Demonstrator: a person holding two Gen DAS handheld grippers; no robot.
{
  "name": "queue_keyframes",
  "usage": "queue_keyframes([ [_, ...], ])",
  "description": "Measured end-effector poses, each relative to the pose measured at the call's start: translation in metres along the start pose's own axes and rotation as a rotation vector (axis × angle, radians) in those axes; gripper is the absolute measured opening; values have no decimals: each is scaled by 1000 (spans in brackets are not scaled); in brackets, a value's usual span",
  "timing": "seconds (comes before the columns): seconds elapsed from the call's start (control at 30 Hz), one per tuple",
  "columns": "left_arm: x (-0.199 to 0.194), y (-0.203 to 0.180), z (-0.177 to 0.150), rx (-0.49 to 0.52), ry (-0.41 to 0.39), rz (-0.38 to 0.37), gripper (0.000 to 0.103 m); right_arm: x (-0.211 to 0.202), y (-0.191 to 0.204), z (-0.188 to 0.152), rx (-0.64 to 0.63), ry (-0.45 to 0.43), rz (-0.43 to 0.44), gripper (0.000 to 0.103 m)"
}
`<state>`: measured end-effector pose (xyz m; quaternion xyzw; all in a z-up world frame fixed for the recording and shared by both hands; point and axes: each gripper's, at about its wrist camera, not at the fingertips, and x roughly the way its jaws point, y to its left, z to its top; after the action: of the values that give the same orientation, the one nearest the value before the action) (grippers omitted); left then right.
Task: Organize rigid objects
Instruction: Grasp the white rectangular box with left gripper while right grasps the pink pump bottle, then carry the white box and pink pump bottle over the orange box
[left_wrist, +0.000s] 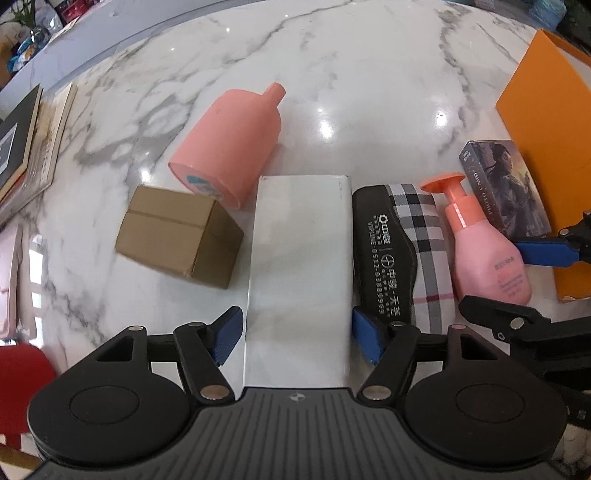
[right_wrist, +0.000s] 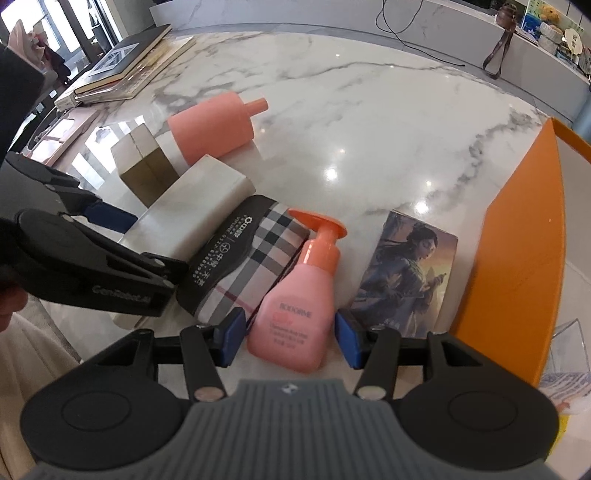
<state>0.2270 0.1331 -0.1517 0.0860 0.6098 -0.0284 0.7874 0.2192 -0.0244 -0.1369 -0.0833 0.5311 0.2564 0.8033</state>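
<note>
On the marble table a white box (left_wrist: 300, 266) lies between the open fingers of my left gripper (left_wrist: 298, 334); the blue pads stand beside its sides with small gaps. A pink pump bottle (right_wrist: 295, 299) lies between the open fingers of my right gripper (right_wrist: 291, 334), pads apart from it. Between the two lies a plaid-and-black case (left_wrist: 402, 251), also in the right wrist view (right_wrist: 243, 254). A large pink bottle-shaped object (left_wrist: 229, 144) lies on its side behind a brown cardboard box (left_wrist: 177, 234). A picture card box (right_wrist: 408, 280) lies right of the pump bottle.
An orange box (right_wrist: 517, 258) stands open at the right edge of the table. Books (right_wrist: 125, 70) are stacked at the far left. A red chair (left_wrist: 18, 373) shows below the table's left edge. Bare marble stretches behind the objects.
</note>
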Motion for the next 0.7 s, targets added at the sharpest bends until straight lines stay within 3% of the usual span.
queue_keyframes([
  [0.27, 10, -2, 7, 1, -9, 8, 79, 9, -3, 4, 18, 8, 8, 56],
  [0.33, 10, -2, 7, -9, -15, 1, 72, 9, -4, 3, 29, 5, 15, 57],
  [0.43, 10, -2, 5, -14, -21, -5, 70, 10, -6, 4, 41, 2, 20, 52],
  [0.7, -9, 3, -4, -75, -62, -34, 70, -1, -4, -6, 28, -13, 22, 51],
])
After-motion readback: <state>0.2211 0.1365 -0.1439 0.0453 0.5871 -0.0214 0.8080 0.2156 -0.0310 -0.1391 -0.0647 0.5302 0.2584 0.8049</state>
